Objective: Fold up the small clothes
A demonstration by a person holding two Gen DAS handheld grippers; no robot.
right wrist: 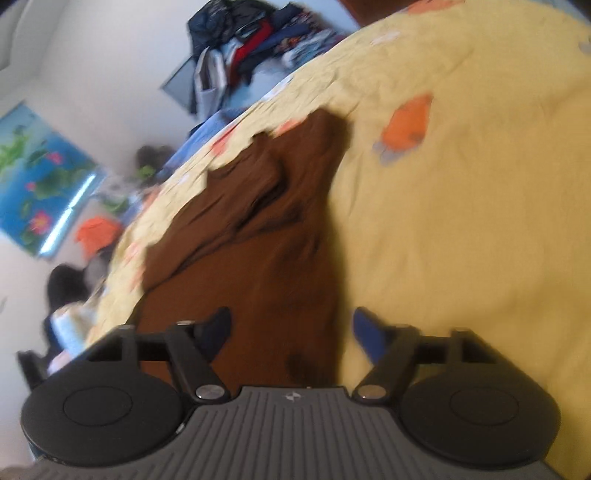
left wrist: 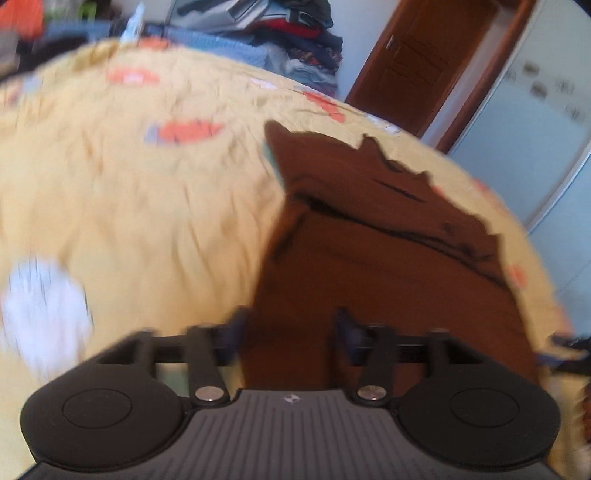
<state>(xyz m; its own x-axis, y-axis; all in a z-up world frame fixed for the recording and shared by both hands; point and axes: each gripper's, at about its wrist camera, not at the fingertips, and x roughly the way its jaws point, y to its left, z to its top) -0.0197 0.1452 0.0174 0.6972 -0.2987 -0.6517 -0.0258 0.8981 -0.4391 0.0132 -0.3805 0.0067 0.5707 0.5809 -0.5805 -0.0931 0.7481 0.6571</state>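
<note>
The left gripper (left wrist: 291,325) has its two fingers spread wide apart, and nothing is pinched between them. Brown cloth (left wrist: 376,258) fills the gap, but it lies below on the bed, and the pads do not press it. The right gripper (right wrist: 291,328) is spread the same way, with the edge of the same brown cloth (right wrist: 258,236) under its gap. The garment lies crumpled on a yellow bedsheet (left wrist: 129,192) with orange patterns. Both views are blurred. Behind the bed a pile of clothes (left wrist: 295,33) stands by the wall, near a brown wooden door (left wrist: 417,62).
</note>
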